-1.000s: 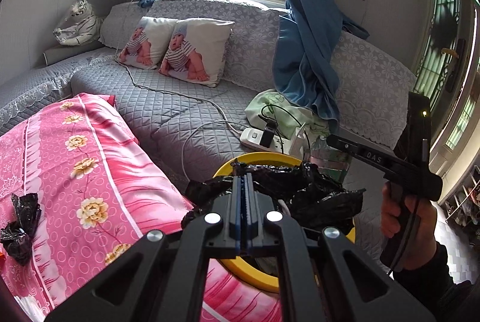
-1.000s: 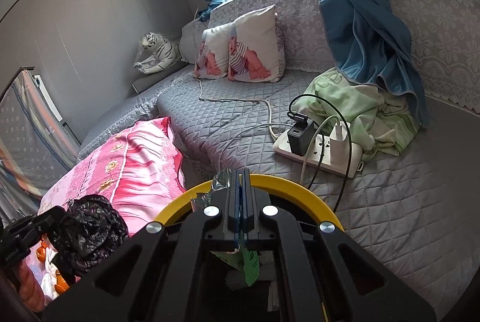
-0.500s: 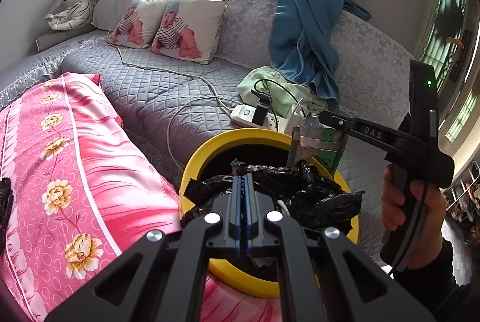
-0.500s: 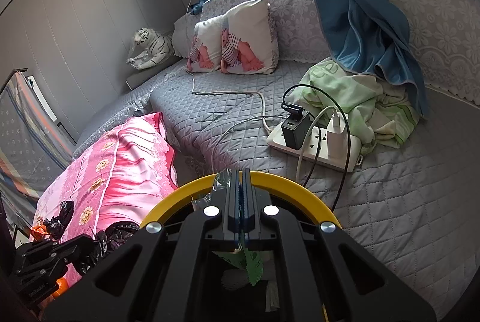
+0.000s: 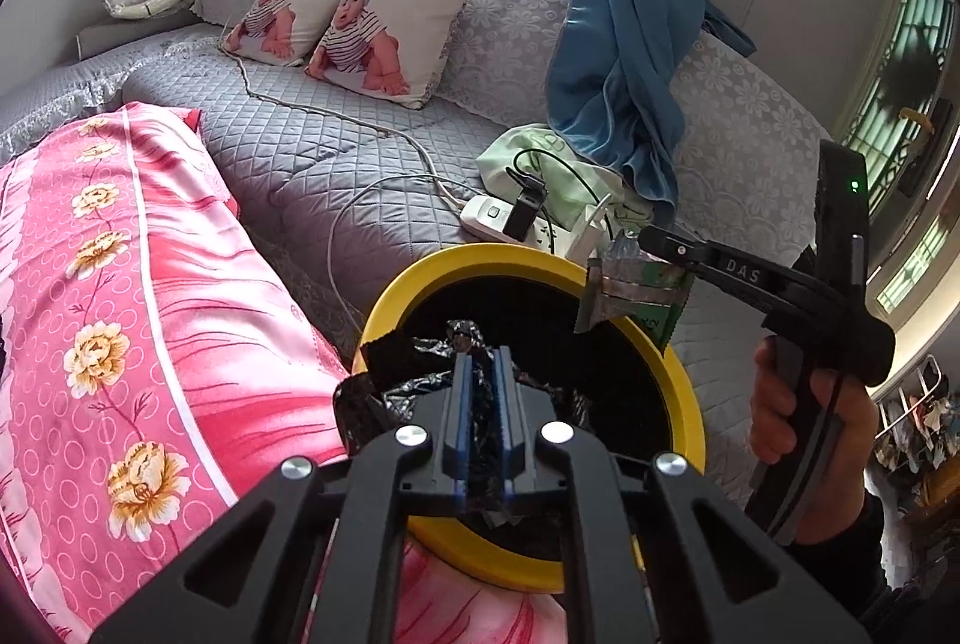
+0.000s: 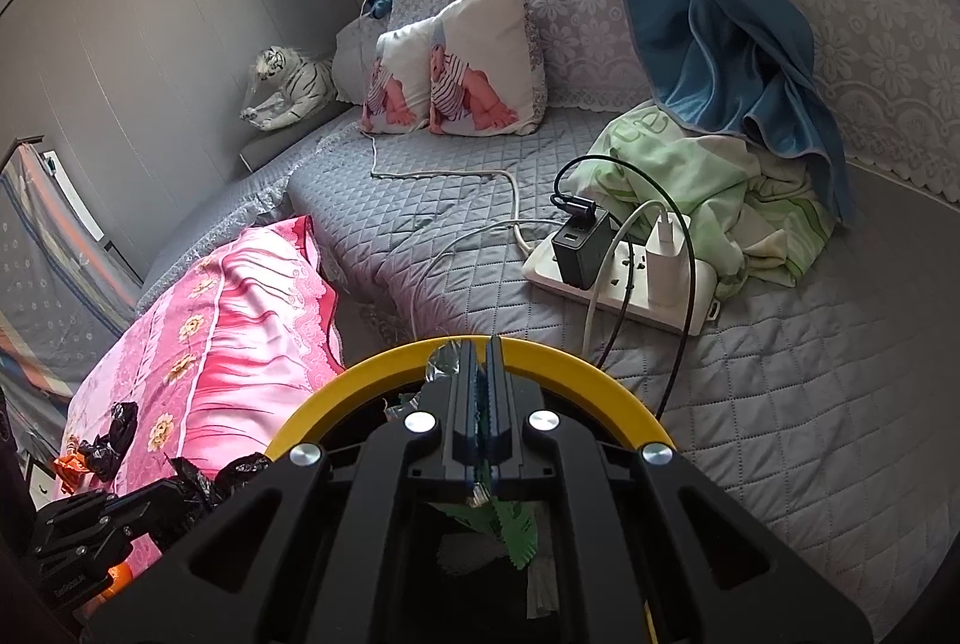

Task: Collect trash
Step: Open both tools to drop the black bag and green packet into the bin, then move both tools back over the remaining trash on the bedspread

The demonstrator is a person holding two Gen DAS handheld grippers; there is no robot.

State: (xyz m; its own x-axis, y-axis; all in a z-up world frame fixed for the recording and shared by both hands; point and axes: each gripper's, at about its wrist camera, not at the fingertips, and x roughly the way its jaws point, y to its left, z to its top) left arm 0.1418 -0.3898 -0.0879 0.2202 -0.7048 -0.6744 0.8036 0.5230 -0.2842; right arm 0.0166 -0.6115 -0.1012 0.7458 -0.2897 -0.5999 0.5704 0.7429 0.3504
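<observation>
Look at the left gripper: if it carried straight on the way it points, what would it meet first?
Probably the dark inside of the round yellow-rimmed bin, with the crumpled black plastic bag between the left gripper's opening jaws going in first; depth is unclear.

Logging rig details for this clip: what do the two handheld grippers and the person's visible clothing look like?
Both the left gripper and the right gripper are matte black, with angular frames, silver round bolt heads and blue-lined jaws. Seen from the left wrist, the right gripper shows white "DAS" lettering, a green indicator light, a pistol-style handle and a thin black cable. The hand emerges from a dark sleeve.
</observation>
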